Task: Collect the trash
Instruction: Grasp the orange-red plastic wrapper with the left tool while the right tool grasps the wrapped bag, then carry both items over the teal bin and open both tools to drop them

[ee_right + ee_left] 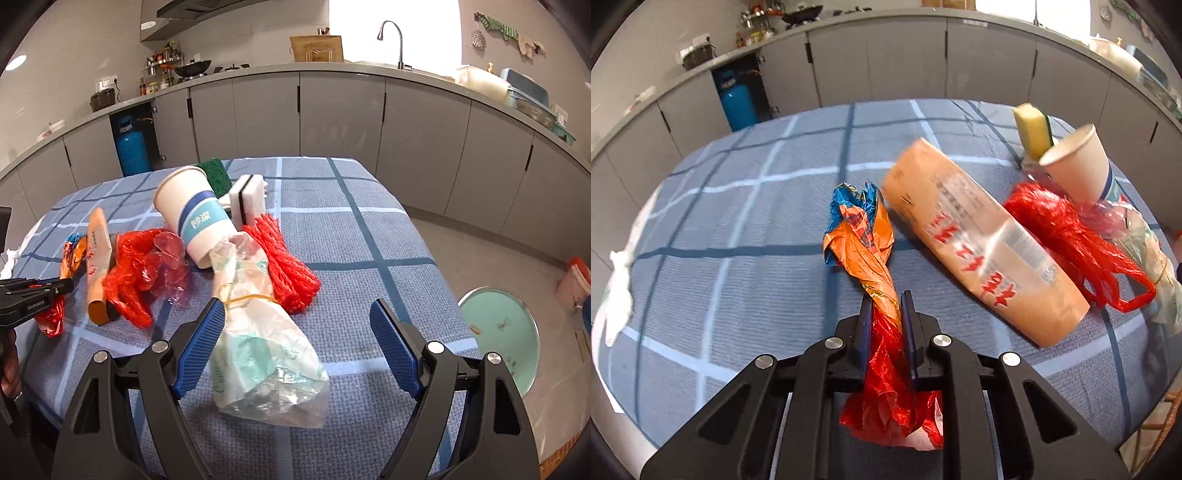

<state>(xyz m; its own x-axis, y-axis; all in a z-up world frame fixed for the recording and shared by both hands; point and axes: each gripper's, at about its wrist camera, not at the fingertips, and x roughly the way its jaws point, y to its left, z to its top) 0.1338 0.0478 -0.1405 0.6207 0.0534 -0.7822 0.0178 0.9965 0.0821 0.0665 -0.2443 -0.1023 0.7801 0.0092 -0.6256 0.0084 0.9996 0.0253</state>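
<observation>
A: The tablecloth?
B: Blue, checked with white and navy lines.
A: At two o'clock?
B: A white paper cup, a yellow sponge, a red plastic bag.

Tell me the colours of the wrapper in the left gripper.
Orange, blue and red wrapper, pinched by the left gripper; clearest in the left wrist view.

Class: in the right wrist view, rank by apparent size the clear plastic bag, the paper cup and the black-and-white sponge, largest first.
1. Clear plastic bag, though nearest the camera.
2. Paper cup.
3. Black-and-white sponge.
</observation>
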